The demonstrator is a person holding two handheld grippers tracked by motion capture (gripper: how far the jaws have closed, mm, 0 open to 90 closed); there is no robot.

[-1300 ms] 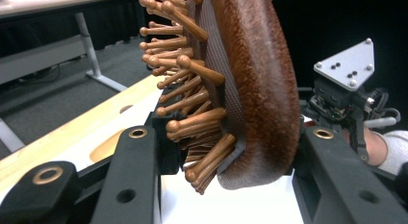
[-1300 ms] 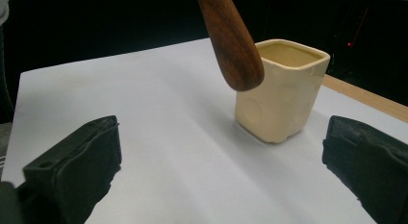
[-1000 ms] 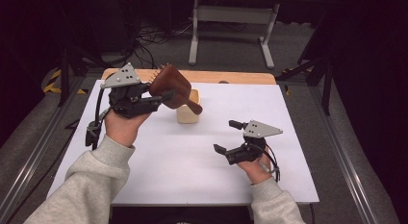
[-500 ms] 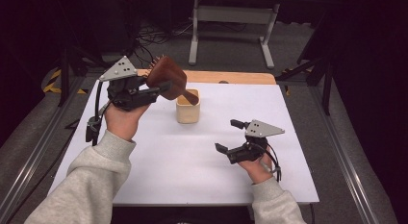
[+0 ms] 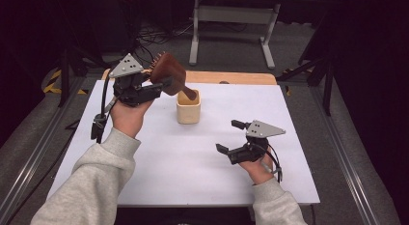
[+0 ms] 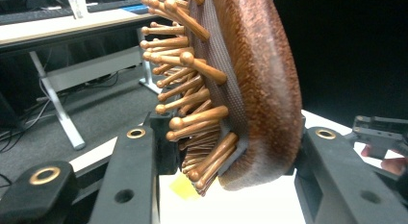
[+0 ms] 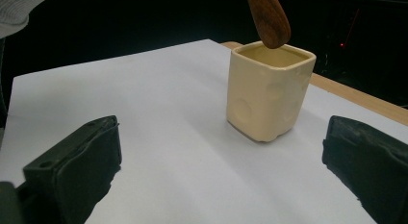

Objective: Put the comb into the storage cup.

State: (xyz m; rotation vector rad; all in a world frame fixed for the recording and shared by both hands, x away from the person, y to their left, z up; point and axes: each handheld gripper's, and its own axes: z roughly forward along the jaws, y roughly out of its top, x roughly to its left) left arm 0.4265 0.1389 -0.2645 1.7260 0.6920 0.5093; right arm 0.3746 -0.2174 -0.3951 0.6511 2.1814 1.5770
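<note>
My left gripper (image 5: 161, 85) is shut on the head of a brown wooden hairbrush (image 5: 168, 74), held above the table's back left. Its handle tip (image 5: 191, 94) points down over the mouth of a cream square cup (image 5: 188, 109). In the left gripper view the brush (image 6: 260, 80) sits between the jaws, its wooden pins (image 6: 192, 99) facing left. My right gripper (image 5: 230, 136) stands open near the front right, holding nothing. In the right gripper view the cup (image 7: 269, 92) stands upright ahead, with the brush handle (image 7: 268, 16) hanging just above its rim.
A white sheet (image 5: 183, 162) covers the table, with a wooden edge (image 5: 231, 77) along the back. Metal rails (image 5: 29, 157) run along both sides. A desk frame (image 5: 231, 22) and cables lie on the floor beyond.
My left gripper has lifted and turned the brush, bringing its handle tip down over the cup's mouth. The right gripper has stayed nearly still.
</note>
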